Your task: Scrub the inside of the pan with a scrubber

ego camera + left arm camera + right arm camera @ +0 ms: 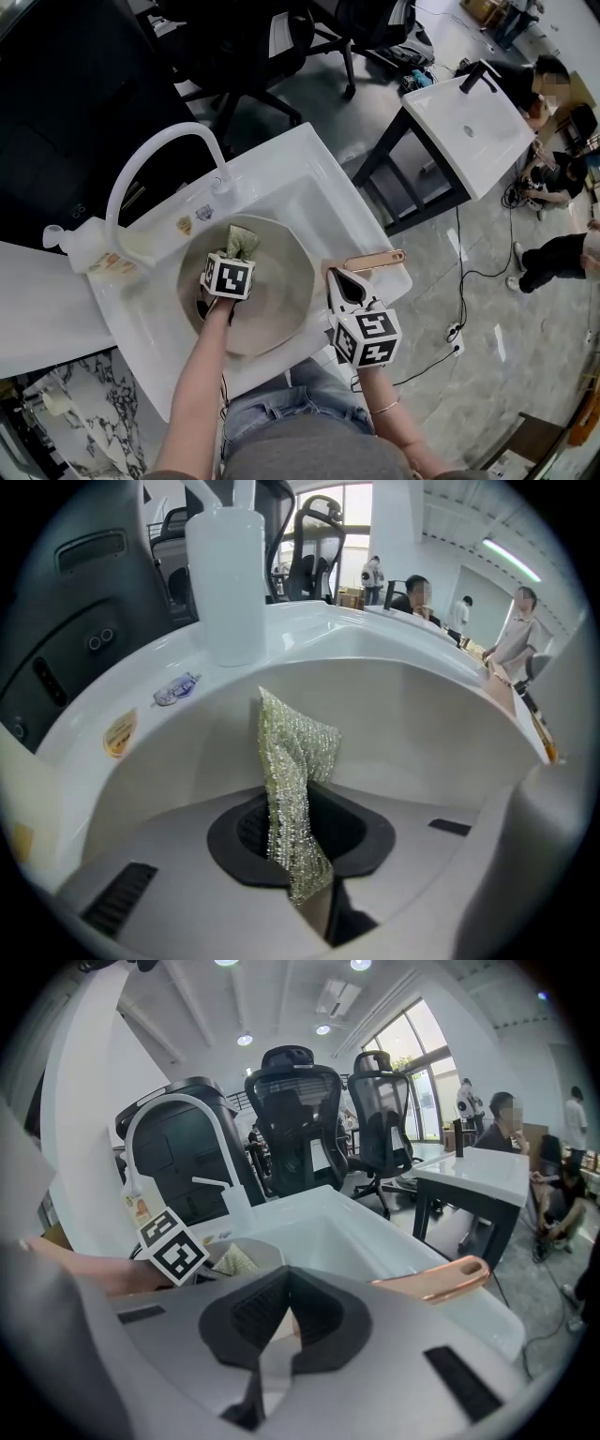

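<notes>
Faucet (155,155): it arches over the far-left side of the sink (314,169). A high backswing of the left arm could knock it.
Left hand-held gripper (232,255): its jaws are pinched together on one edge of the scrubber (295,771), down inside the pan (281,305), which sits in the sink.
Scrubber risk: only a narrow strip is nipped and the rest stands loose. A hard rub could pull it free, or fold it so the jaw tips scrape the pan.
Pan risk: it lies loose in the basin, so sideways strokes could spin or tip it if the hold on its right side gives.
Right hand-held gripper (347,286): its jaws are closed, seemingly on the pan's rim beside the handle (375,260). A thin, smooth lip gives poor purchase and may slip out.
Faucet and sink material: glossy white, hard and slick; the faucet is a curved tube and the sink a rectangular basin.
Scrubber material: pale green-silver metallic mesh, limp and rough.
Pan material: round and shallow, with a matte beige-grey inside.
Handle material: copper-coloured, flat and long, with a hole at its end.
</notes>
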### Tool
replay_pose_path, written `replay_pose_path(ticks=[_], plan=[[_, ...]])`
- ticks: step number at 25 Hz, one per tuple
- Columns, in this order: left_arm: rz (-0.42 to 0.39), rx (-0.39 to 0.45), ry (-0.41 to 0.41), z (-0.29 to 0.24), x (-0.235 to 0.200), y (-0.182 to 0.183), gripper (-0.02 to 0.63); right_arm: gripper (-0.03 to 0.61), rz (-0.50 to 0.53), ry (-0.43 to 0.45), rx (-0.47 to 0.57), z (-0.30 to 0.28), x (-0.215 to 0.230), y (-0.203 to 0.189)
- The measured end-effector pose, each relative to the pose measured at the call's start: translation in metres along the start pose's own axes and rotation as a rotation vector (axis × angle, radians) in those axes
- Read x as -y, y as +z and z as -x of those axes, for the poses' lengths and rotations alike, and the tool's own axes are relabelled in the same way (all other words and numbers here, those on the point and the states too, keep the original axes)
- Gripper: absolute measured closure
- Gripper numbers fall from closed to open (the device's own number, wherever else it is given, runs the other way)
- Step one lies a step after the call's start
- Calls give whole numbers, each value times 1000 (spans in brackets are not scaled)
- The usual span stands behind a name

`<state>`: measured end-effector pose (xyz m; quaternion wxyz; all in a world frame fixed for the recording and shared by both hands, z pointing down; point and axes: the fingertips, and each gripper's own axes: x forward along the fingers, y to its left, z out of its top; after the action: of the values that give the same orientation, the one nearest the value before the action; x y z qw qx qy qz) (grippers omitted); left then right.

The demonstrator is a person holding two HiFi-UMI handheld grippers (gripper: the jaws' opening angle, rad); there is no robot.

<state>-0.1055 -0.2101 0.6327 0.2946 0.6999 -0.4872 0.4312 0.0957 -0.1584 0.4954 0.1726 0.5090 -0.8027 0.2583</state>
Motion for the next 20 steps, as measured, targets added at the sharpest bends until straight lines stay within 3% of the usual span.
replay_pose_path(ticks=[8,16,20], plan=[[-51,-47,133,9,-29,-13,555,568,13,-9,12,10,-6,-1],[-155,-113,229,24,-36,-24,555,568,31,-18,26,27,-19,-4],[-156,-67,239,46,-35,-18,554,568,35,-23,39,36,-25,-4]])
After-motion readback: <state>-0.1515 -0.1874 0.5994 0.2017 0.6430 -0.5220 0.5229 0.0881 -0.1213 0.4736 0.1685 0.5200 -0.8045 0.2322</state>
